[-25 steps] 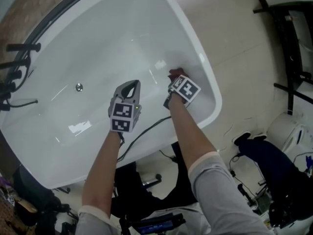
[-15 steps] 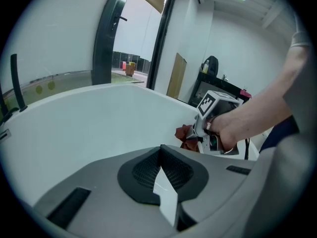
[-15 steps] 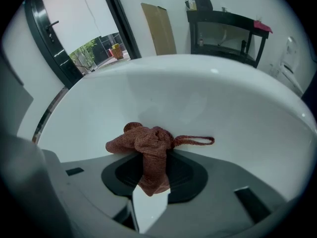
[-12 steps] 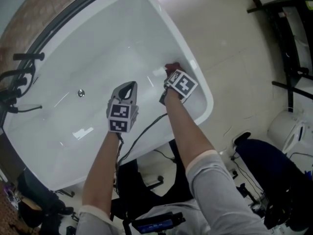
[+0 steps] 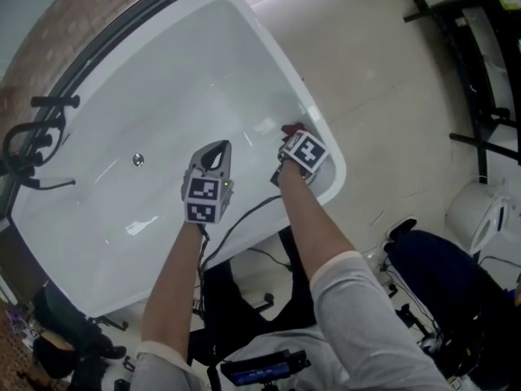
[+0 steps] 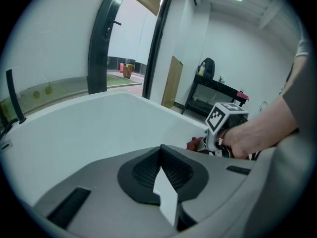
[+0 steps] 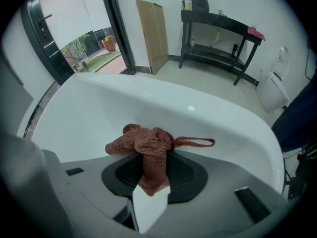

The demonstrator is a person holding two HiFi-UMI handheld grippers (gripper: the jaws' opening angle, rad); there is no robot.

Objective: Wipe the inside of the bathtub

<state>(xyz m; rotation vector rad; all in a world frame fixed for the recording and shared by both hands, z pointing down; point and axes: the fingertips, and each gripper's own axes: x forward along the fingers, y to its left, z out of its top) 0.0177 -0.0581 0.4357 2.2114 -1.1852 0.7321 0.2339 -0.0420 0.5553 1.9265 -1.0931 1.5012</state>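
Note:
A white bathtub [image 5: 244, 47] fills the upper left of the head view. My right gripper [image 5: 290, 137] is shut on a reddish-brown cloth [image 7: 146, 145] and holds it against the tub's inner wall near the right-hand rim [image 5: 326, 149]. In the right gripper view the cloth bunches out past the jaws, a loop of it hanging right. My left gripper [image 5: 215, 155] hovers over the middle of the tub, its jaws shut with nothing between them. In the left gripper view the right gripper [image 6: 224, 128] and the cloth [image 6: 195, 144] show at the right.
A drain [image 5: 138, 160] sits in the tub floor to the left. Black taps [image 5: 37, 149] stand at the tub's left end. Black cables [image 5: 236, 218] run over the near rim. A black table [image 5: 476, 63] and a white toilet [image 5: 476, 214] stand on the tiled floor at the right.
The right gripper with the cloth has stayed against the tub's right inner wall, shifting only slightly along it. The head view has shifted a little. The left gripper hovers much as before.

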